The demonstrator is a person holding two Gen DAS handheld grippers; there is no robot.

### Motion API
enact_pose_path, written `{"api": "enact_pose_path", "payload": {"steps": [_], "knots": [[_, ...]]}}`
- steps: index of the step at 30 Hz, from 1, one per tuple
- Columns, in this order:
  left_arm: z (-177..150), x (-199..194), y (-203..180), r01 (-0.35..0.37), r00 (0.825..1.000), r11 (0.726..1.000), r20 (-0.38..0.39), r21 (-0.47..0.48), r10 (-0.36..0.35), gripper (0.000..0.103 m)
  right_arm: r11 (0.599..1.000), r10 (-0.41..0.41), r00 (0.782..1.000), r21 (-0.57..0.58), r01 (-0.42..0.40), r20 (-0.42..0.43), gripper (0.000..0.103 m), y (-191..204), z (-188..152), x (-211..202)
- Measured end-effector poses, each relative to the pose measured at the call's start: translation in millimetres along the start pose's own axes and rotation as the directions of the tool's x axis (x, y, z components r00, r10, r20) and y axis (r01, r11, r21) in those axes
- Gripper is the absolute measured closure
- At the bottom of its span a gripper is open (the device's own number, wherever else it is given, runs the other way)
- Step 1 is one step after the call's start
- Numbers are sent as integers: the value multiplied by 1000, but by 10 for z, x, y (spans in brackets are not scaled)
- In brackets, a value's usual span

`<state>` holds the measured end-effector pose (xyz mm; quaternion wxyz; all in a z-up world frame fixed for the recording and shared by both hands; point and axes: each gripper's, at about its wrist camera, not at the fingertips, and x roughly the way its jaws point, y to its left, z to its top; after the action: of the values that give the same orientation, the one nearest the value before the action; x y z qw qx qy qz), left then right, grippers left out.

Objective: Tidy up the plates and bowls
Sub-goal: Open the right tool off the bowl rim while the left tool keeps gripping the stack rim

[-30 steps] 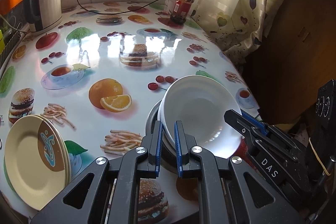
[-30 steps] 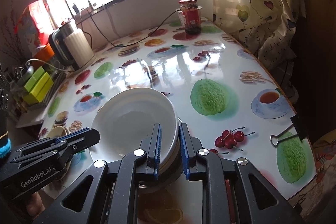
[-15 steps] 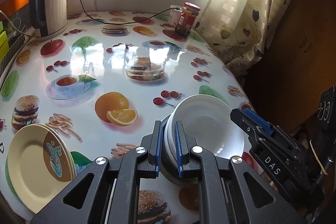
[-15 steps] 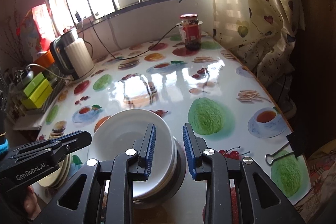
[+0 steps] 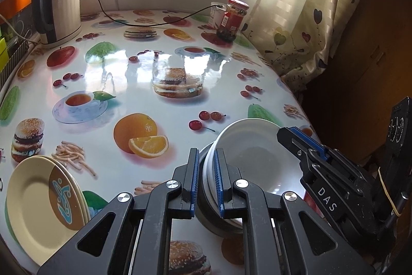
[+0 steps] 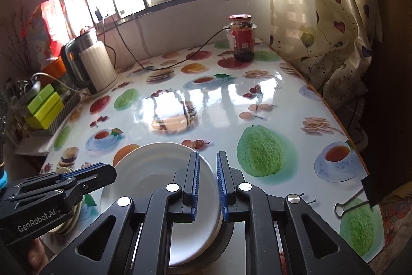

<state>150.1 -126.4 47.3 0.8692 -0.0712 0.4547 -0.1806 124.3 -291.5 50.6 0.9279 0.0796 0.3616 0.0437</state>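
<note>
Left claw [image 5: 206,182]: clamped on the near-left rim of the white bowls [image 5: 253,159].
Right claw [image 6: 207,184]: jaws just closing on the opposite rim.
Bowls: stacked near the tabletop [image 5: 103,84] edge (cream plates [image 5: 38,202] apart).
Risk: uneven lifting could tilt and separate the stack.

Table [image 5: 108,84], glossy food-print cover: kettle [image 5: 60,1] and jar [image 5: 233,18] at far edge; plates [image 5: 38,200], stacked bowls [image 5: 247,159] near.

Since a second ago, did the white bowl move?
Yes. The white bowl sank lower and flatter, away from the printed cherries that its rim was beside.
</note>
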Motion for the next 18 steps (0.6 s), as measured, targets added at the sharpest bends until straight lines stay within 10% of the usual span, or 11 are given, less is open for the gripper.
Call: {"api": "enact_pose_path", "payload": {"steps": [18], "knots": [[-22, -31, -47, -10, 1000, 1000, 8, 27, 10, 91, 999, 28, 999, -39, -27, 33, 89, 81, 171, 21]]}}
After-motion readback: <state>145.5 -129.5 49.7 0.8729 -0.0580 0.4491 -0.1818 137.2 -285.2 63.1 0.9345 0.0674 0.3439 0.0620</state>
